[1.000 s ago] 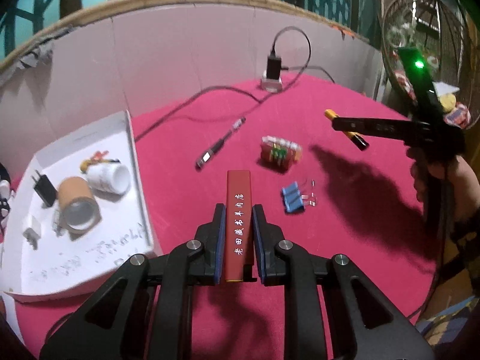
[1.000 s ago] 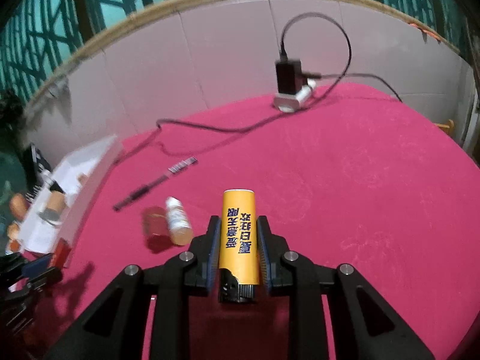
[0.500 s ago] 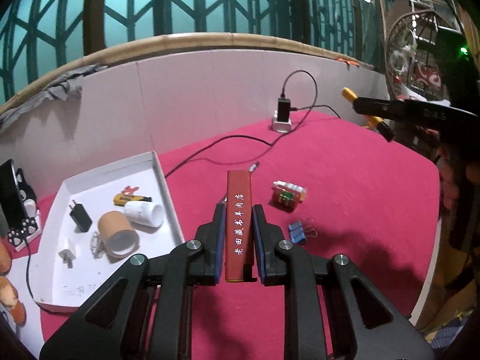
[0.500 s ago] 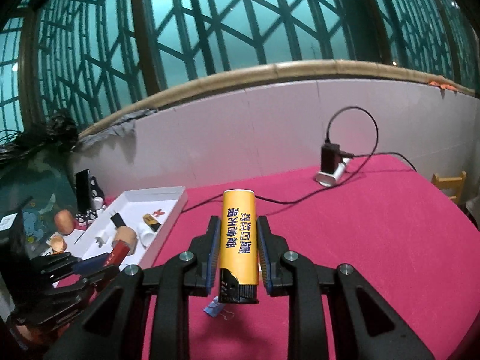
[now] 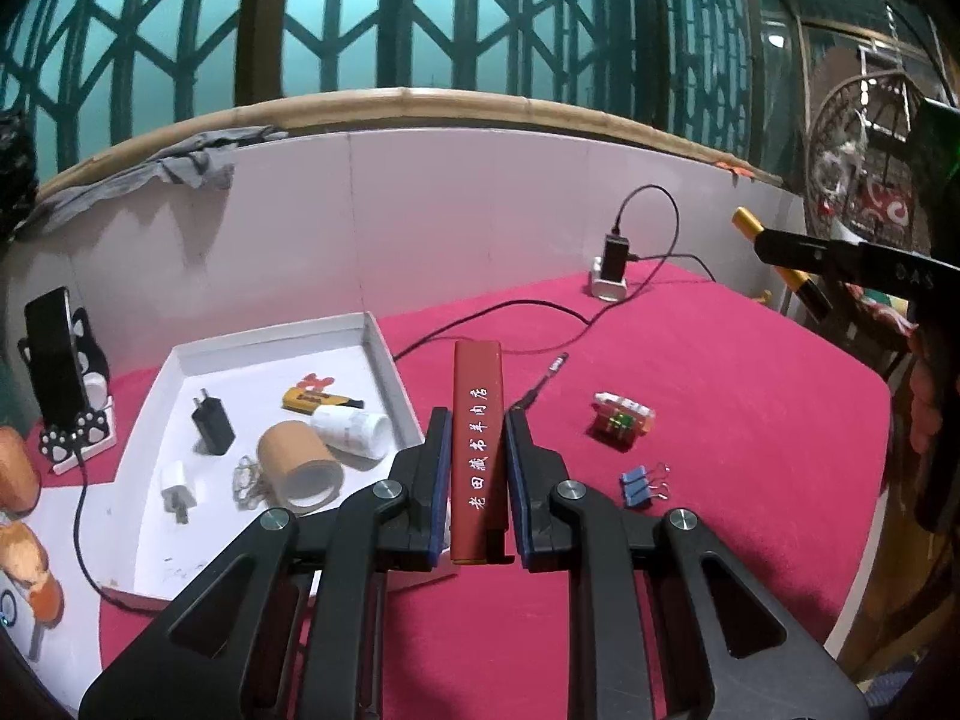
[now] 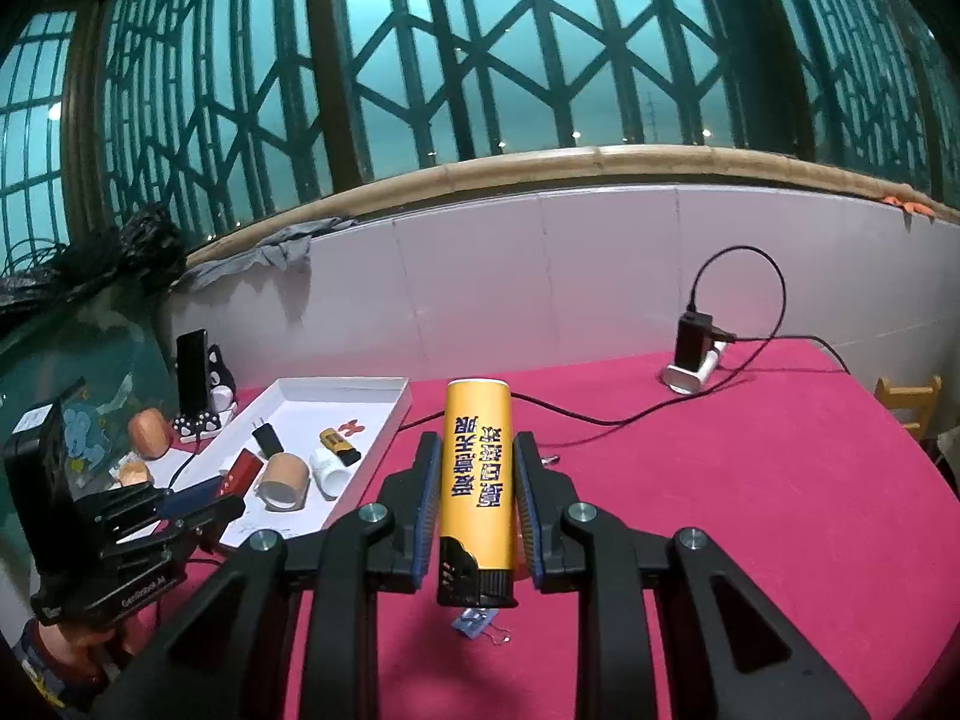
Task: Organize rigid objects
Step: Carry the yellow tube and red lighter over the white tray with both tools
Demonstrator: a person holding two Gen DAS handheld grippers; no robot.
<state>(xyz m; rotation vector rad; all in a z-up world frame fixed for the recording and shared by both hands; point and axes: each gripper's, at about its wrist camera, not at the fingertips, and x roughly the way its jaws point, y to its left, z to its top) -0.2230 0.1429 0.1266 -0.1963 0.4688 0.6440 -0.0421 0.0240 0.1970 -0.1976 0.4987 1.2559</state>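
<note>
My left gripper [image 5: 477, 427] is shut on a slim red bar [image 5: 477, 384] with white characters, held above the pink tablecloth just right of the white tray [image 5: 384, 354]. My right gripper [image 6: 477, 441] is shut on a yellow lighter [image 6: 477, 480], black end toward me, held high over the table. Each gripper also shows in the other's view: the right gripper [image 5: 780, 247] with the lighter [image 5: 747, 219] at far right, the left gripper [image 6: 210, 495] with the red bar [image 6: 243, 468] beside the tray [image 6: 384, 444].
The tray holds a cardboard roll [image 5: 297, 474], a white bottle [image 5: 351, 429], a black plug [image 5: 211, 423] and other small items. On the cloth lie a small red-green object [image 5: 621, 420], blue binder clips [image 5: 639, 483], a black pen [image 5: 540, 384] and a charger [image 5: 612, 267] with its cable. A phone stand [image 5: 57, 360] is at left.
Both grippers have risen and tipped upward with the red bar and the lighter still gripped. The table objects now sit lower and farther off, and the window grille fills the top.
</note>
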